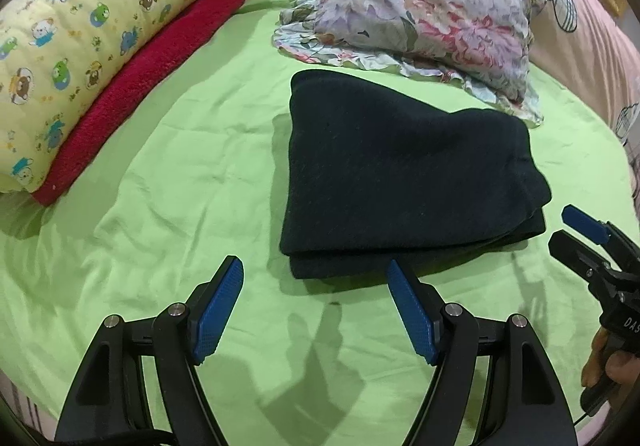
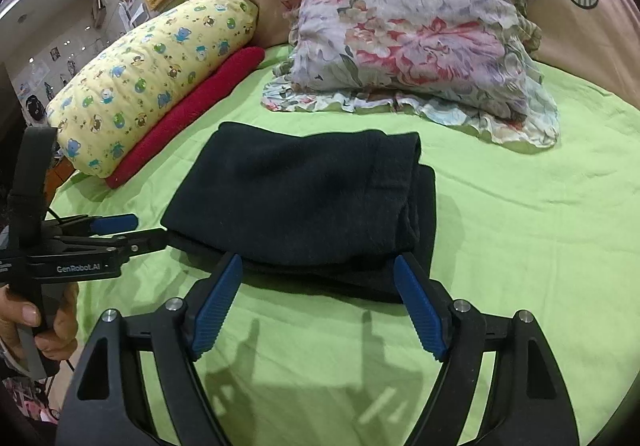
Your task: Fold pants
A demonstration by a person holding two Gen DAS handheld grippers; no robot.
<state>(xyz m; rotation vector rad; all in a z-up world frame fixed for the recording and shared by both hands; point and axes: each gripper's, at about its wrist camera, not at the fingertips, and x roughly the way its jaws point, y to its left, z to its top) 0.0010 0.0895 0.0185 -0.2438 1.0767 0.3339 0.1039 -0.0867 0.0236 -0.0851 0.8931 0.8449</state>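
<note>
Now the pants (image 1: 404, 174) lie folded in a thick dark stack on the green sheet (image 1: 192, 174), about in the middle of the bed, near the floral pillow (image 1: 412, 2). Both the left gripper (image 1: 316, 274) and the right gripper (image 2: 318, 270) have their fingers apart, holding nothing. I think the fold is finished; better to draw both back without catching the near edge.

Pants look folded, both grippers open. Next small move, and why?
Probably lift both grippers clear and stop. The dark pants lie as a layered, compact stack on the green sheet. The left gripper and right gripper are open, nothing between the pads. One lower layer sticks out at the stack's right edge; squaring it is optional.
</note>
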